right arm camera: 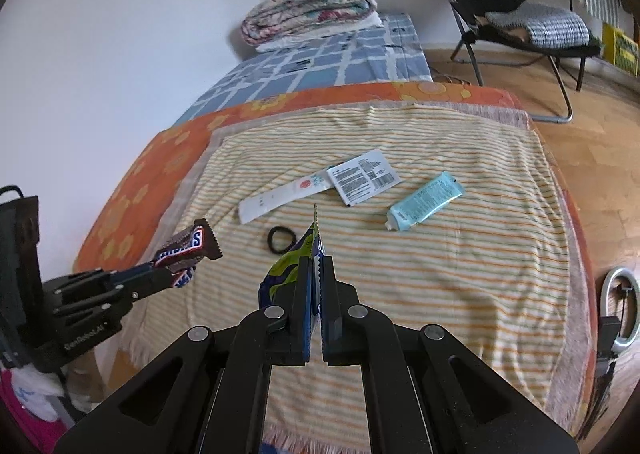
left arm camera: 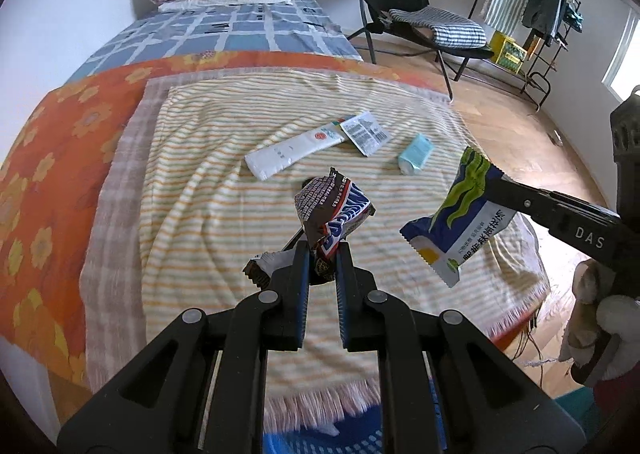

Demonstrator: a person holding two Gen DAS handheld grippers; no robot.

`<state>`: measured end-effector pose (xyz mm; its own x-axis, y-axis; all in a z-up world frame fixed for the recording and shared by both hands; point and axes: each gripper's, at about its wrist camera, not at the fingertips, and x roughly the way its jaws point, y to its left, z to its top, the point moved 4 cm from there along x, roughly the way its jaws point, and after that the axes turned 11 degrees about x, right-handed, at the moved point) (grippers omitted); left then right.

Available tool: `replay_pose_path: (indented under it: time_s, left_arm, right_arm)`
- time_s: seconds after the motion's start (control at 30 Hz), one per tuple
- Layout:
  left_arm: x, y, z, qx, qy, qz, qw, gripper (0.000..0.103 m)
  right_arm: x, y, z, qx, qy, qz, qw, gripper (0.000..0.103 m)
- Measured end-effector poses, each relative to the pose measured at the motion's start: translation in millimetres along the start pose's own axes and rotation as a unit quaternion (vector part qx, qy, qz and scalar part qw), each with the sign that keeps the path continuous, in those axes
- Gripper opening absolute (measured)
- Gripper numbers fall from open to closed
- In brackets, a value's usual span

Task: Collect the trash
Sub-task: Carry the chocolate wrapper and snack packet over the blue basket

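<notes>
I'm holding two wrappers clear of the bed at once. L gripper is pinching the candy wrapper near its twisted middle; one crumpled end is sticking up past the tips, the other is drooping left of the jaws. R gripper is pressed together on the blue-green wrapper, gripping one edge, so the rest is hanging free in the air above the towel.

Handling, my judgement: both are looking like thin film, near weightless, limp, w/ no stiffness to resist the jaws. Film is slick, so an edge pinch may be slipping if I'm swinging fast; a bite further in from the edge would be holding better. No breakage risk.

Still lying on the towel:
- white strip, flat, partly under the label packet. Flat film is hard to get under; I'd be catching a free end or corner.
- blue tube, well apart to the right, soft body w/ a stiffer cap end; a mid-body squeeze should be holding.
- black ring, prob. a hair tie, not obviously trash.

No bin is showing in either view.
</notes>
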<state>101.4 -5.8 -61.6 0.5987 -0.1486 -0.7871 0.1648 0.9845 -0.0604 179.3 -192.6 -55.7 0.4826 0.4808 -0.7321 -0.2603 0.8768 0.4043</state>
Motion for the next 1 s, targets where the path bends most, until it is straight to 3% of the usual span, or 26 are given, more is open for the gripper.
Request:
replay_pose_path:
  time_s: [0.37, 1.0]
  left_arm:
    - [-34.3, -16.2, -55.0, 0.007, 0.010, -0.006, 0.9999, 0.010]
    - [-38.7, -34.9, -147.3, -0.006, 0.062, -0.022, 0.9978, 0.010]
  right_arm:
    - [-29.9, 12.5, -51.3, -0.016, 0.004, 0.016, 1.000, 0.002]
    - [-53.1, 6.8, -148.9, -0.051, 0.033, 0.006, 0.998, 0.002]
